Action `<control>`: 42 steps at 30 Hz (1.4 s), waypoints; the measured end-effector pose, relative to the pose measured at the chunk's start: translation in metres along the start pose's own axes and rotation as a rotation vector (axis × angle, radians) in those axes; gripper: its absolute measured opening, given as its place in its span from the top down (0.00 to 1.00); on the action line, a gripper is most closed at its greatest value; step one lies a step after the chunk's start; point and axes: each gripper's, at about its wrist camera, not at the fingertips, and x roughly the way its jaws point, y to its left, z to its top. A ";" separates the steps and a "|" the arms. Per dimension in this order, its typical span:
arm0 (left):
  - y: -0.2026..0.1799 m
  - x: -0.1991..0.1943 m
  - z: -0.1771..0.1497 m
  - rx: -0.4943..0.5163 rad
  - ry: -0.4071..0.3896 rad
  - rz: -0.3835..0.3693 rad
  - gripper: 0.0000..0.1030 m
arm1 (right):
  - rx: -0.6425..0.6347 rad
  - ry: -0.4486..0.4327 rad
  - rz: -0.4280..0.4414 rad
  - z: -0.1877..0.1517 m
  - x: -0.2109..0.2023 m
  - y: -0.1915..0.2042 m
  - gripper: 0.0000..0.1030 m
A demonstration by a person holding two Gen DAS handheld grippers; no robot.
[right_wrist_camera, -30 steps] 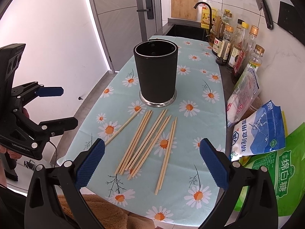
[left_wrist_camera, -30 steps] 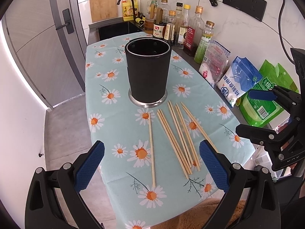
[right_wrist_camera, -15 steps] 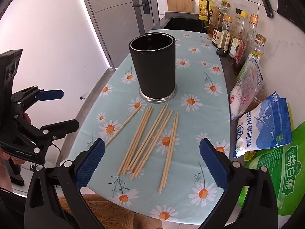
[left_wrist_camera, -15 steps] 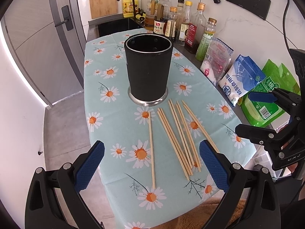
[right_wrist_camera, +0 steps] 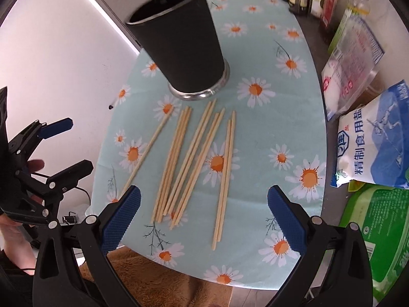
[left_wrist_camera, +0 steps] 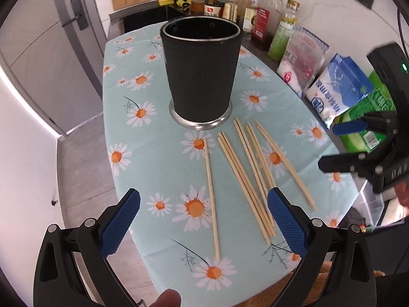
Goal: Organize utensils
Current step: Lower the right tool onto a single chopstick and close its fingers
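I see the chopsticks (left_wrist_camera: 251, 176) lying loose on the daisy tablecloth (left_wrist_camera: 143, 168), fanned out just in front of the black utensil holder (left_wrist_camera: 201, 76), which I take as my landmark. One single chopstick (left_wrist_camera: 211, 197) lies apart from the rest, on the holder's left side in my left wrist view; its far tip rests near the holder's silver base ring (left_wrist_camera: 200, 124). The others overlap in a loose bundle, tips pointing toward the holder but not touching it. The holder stands upright, and its inside looks dark.

My left gripper (left_wrist_camera: 203, 227) hangs above the near ends of the chopsticks, on the near side of the holder, jaws spread wide with nothing between the blue pads (left_wrist_camera: 120, 225). My right gripper (right_wrist_camera: 203, 226) is likewise spread wide and holds nothing, poised over the near ends of the bundle.

To the right of the holder stand bags of salt (right_wrist_camera: 375, 140) and sugar (right_wrist_camera: 350, 61); behind it, a row of sauce bottles (left_wrist_camera: 258, 18).
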 end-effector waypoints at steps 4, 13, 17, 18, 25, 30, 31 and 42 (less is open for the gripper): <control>0.013 0.018 0.009 -0.031 0.043 -0.097 0.06 | 0.004 0.064 -0.024 0.015 0.019 -0.010 0.15; 0.042 0.056 0.023 -0.096 0.128 -0.213 0.09 | 0.002 0.221 -0.053 0.035 0.060 -0.026 0.50; 0.050 0.075 0.024 -0.120 0.176 -0.265 0.22 | -0.028 0.245 -0.079 0.041 0.068 -0.019 0.72; 0.051 0.080 0.024 -0.123 0.191 -0.269 0.26 | -0.034 0.262 -0.083 0.042 0.072 -0.017 0.74; 0.057 0.097 0.022 -0.152 0.250 -0.282 0.31 | -0.034 0.280 -0.123 0.042 0.088 -0.014 0.85; 0.058 0.100 0.022 -0.145 0.264 -0.265 0.31 | -0.025 0.300 -0.139 0.046 0.098 -0.013 0.90; 0.058 0.100 0.022 -0.146 0.268 -0.263 0.31 | -0.023 0.299 -0.143 0.047 0.099 -0.013 0.90; 0.057 0.107 0.018 -0.122 0.308 -0.249 0.32 | 0.039 0.294 -0.183 0.044 0.108 -0.010 0.94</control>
